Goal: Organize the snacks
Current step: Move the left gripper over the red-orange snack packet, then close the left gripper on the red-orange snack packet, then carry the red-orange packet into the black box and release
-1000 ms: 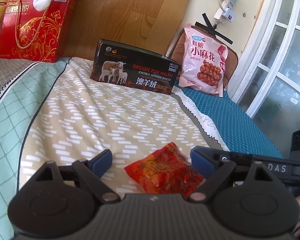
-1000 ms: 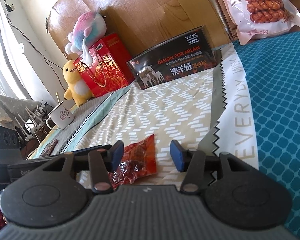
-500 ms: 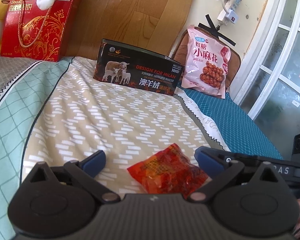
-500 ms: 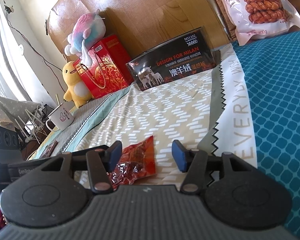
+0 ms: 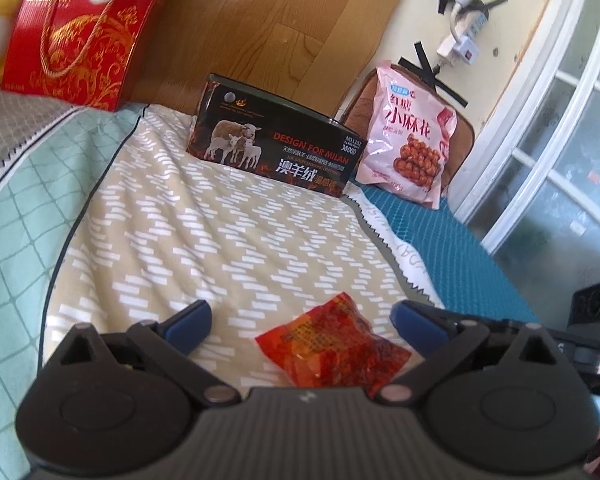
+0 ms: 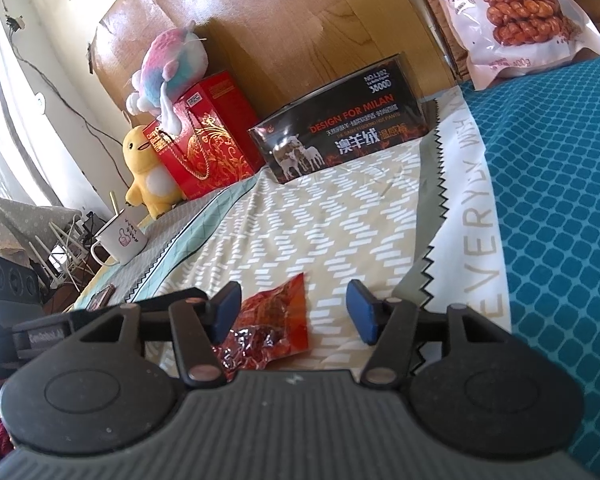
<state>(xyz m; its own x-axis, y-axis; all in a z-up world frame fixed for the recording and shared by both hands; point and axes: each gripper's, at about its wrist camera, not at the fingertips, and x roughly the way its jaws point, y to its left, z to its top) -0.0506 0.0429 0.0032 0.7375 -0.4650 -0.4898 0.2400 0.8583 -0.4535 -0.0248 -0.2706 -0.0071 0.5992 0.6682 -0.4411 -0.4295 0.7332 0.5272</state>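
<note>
A small red snack packet (image 5: 334,346) lies flat on the patterned bedspread (image 5: 220,232). My left gripper (image 5: 302,322) is open, low over the bed, with the packet between its blue pads, nearer the right pad. My right gripper (image 6: 294,312) is open too; the packet (image 6: 270,328) lies close to its left pad. A big pink snack bag (image 5: 410,152) leans against the wall at the back right and shows in the right wrist view (image 6: 504,16). A red biscuit gift box (image 5: 80,32) stands at the back left.
A black box with sheep printed on it (image 5: 276,146) stands against the wooden headboard (image 5: 268,24). Plush toys (image 6: 156,168) sit by the red box (image 6: 208,136). A white mug (image 6: 120,240) stands at the bed's left side. A window (image 5: 572,140) is on the right.
My left gripper has opened wider and tilted upward a little. My right gripper has opened slightly. The red packet has stayed where it was on the bed.
</note>
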